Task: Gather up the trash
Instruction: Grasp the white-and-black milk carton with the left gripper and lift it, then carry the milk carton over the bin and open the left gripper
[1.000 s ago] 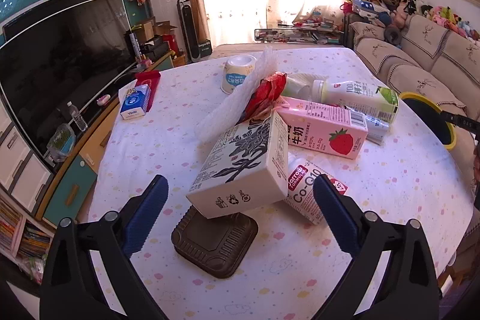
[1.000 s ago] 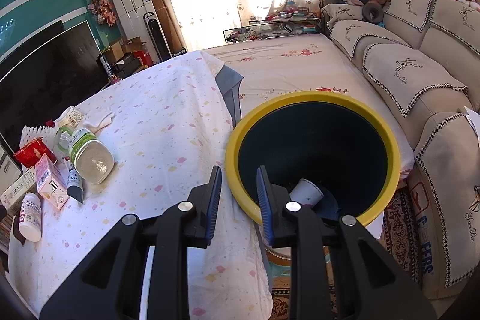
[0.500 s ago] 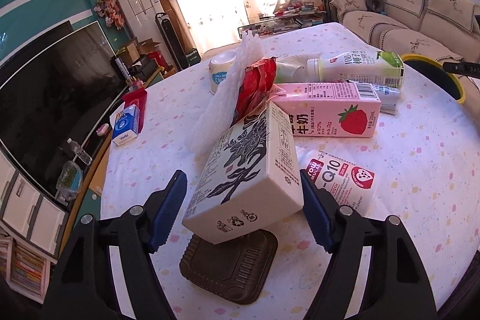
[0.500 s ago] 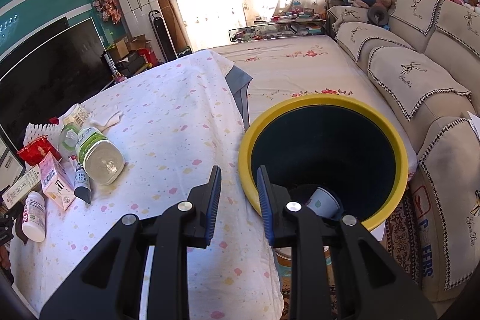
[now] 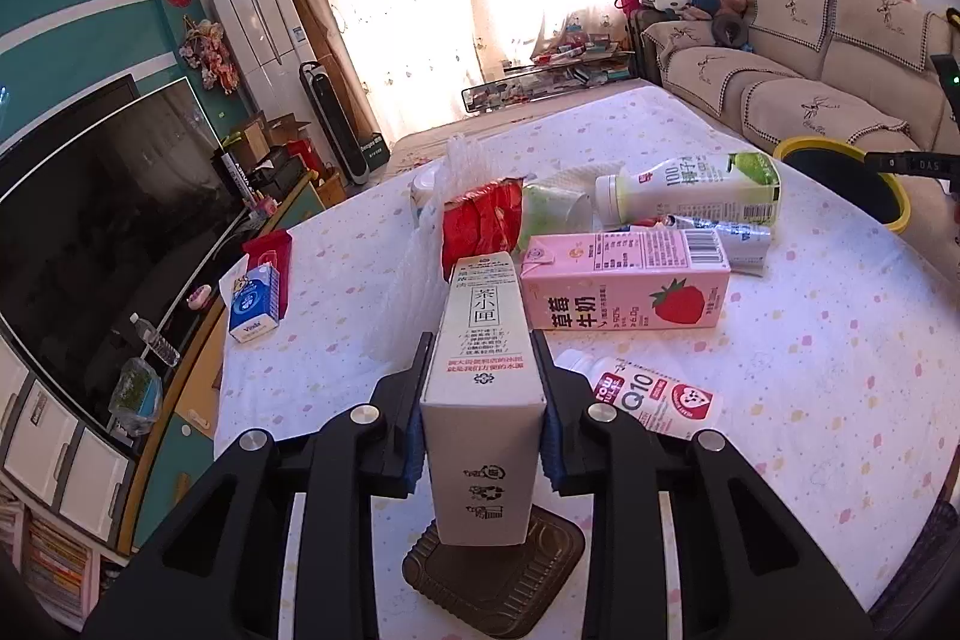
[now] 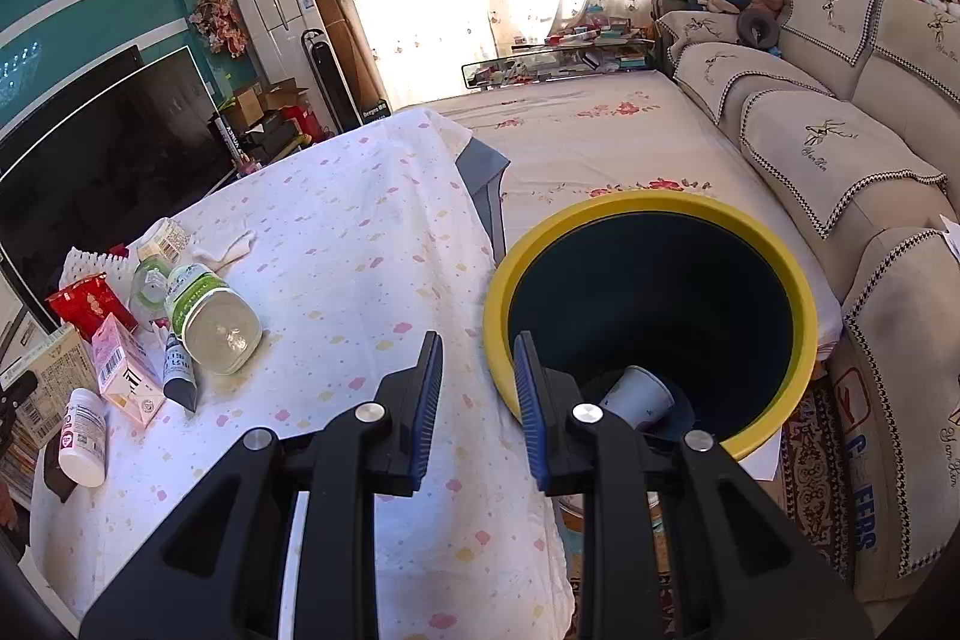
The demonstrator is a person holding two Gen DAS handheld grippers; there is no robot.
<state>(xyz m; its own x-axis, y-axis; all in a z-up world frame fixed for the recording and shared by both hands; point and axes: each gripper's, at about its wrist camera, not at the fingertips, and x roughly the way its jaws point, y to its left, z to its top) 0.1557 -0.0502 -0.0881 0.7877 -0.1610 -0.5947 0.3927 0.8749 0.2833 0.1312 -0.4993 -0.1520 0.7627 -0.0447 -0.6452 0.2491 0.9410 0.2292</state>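
Your table, draped in a white cloth with pastel spots, fills most of both views. Off its far corner stands the trash bin, dark inside with a yellow rim, between the table and the sofa. A white paper cup lies on its side at the bottom of the bin.

Your left gripper is clamped on a cream tea carton: both blue pads press flat against its two long sides, and the carton points away from you, its near end above a dark brown plastic tray on the cloth. Whether that end touches the tray, you cannot tell from here.

Your right gripper holds nothing; its fingers stand a little apart, straddling the line where the table edge meets the bin's rim.

The rest of the trash sits clustered just beyond the tea carton: a pink strawberry milk carton lying flat, a large white bottle with a green label on its side behind it, a small white Q10 bottle beside your left gripper's right finger, a red wrapper, and a clear crumpled plastic bag. Further left, apart from the cluster, lies a blue tissue pack.
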